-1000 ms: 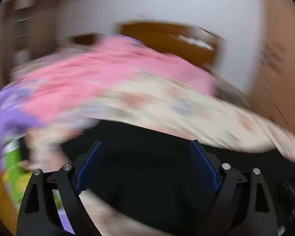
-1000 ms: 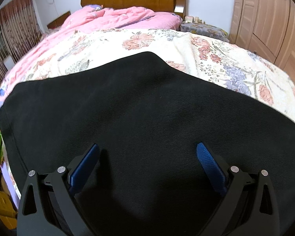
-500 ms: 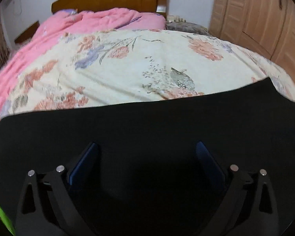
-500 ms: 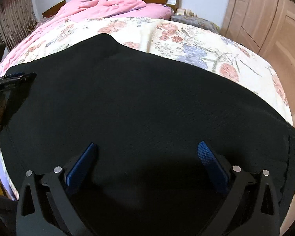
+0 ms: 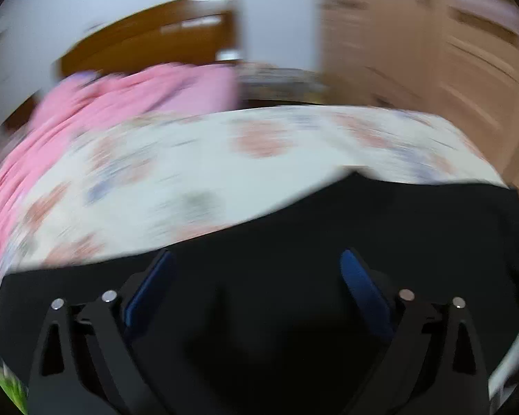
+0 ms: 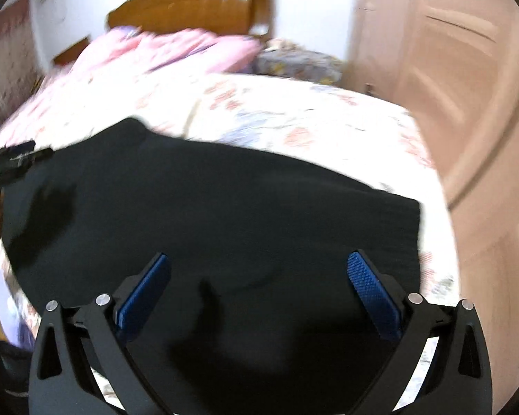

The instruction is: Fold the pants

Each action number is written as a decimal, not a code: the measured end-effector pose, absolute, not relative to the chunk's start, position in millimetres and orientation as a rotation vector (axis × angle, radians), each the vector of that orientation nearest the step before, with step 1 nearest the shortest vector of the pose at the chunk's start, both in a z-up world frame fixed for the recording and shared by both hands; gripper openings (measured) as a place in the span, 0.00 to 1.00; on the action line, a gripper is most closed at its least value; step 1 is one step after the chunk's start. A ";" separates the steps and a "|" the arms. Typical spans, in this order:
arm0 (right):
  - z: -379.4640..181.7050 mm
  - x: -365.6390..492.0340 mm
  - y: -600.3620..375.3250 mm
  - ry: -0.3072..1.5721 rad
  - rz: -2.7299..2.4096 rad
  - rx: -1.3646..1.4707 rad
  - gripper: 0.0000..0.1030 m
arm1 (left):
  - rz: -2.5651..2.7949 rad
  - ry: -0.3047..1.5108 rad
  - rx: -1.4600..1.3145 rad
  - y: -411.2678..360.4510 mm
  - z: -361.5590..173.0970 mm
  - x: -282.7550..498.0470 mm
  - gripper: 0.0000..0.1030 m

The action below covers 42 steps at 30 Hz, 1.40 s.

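Right wrist view: black fine-woven pants (image 6: 225,200) spread as one broad, flat panel on flower-printed cream bedspread (image 6: 294,117), at the end far from the brown wooden headboard (image 6: 190,7). Probably folded once already, going by the compact block with no separate legs showing; seems to need at least one more fold and some tidying.

Right tool (image 6: 258,257) poised over the cloth on the side away from the headboard, blue pads spread wide, gripping nothing. Left tool (image 5: 256,256) likewise over the pants (image 5: 398,228), jaws closing from near their widest, with cloth beneath them but nothing pinched.

Hard to make out: waistband and hems, lost in the uniform black. Near edge of the garment hidden behind both tools. Left wrist view smeared by motion throughout. Dark shape at the left edge of the right wrist view, away from the headboard, too cut off to identify.
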State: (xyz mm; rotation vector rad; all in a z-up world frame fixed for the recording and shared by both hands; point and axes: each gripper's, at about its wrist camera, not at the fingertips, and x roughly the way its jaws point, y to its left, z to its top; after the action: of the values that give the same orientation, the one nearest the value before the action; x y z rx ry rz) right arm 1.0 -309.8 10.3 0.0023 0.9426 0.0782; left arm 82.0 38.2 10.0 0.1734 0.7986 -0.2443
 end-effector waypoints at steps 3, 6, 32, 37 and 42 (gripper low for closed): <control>4.0 8.6 -294.2 0.966 0.102 -0.019 0.95 | -0.365 0.824 0.234 -19.1 -7.9 102.9 0.95; -11.3 1.6 -276.4 1.018 0.166 -0.059 0.95 | -0.355 0.860 0.307 -50.8 -35.3 126.3 0.95; -27.6 -45.4 -287.3 1.000 0.253 -0.038 0.96 | -0.357 0.835 0.311 -86.3 -51.3 157.1 0.99; -26.0 -51.4 -287.9 1.006 0.247 -0.045 0.96 | -0.357 0.830 0.320 -85.0 -52.8 160.2 0.99; -4.4 -45.0 -281.5 0.991 0.209 -0.021 0.95 | -0.379 0.828 0.278 -79.1 -41.7 149.4 0.98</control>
State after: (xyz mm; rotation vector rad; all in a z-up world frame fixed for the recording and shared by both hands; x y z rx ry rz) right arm -45.0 -281.5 -4.4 -0.0206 0.9914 0.2092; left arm 149.4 -79.1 -41.7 0.2775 0.8277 -0.3787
